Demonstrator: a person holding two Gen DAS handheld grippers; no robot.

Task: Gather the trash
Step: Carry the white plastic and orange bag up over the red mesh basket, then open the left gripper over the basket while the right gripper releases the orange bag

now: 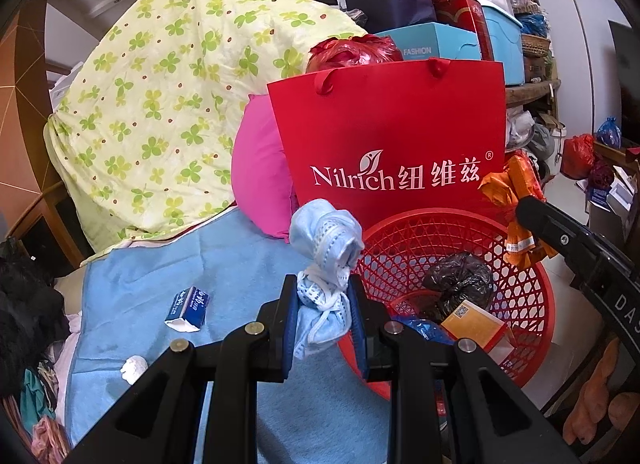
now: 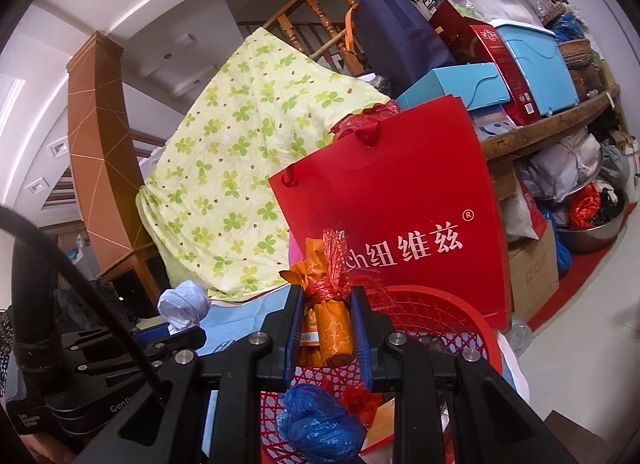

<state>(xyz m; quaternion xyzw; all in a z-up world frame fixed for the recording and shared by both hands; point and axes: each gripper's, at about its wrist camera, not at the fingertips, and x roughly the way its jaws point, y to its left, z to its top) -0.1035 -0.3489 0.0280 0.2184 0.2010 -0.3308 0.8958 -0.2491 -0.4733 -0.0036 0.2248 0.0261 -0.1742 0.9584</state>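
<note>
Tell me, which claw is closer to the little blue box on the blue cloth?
Left. The left claw hovers just beside the little blue box; the right claw is across, over the red basket.

Red lattice basket (image 1: pixel 528 264); red paper bag (image 1: pixel 392 132), white lettering; pale-yellow quilt (image 1: pixel 160 104), green clover print.

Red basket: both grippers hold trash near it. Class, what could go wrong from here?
1. The left gripper pinches the face masks low, beside the red basket's rim rather than above it; released here, they may land on the blue cloth.
2. The right gripper's orange wrapper trails red ribbon, which might snag on the basket's mesh.
</note>
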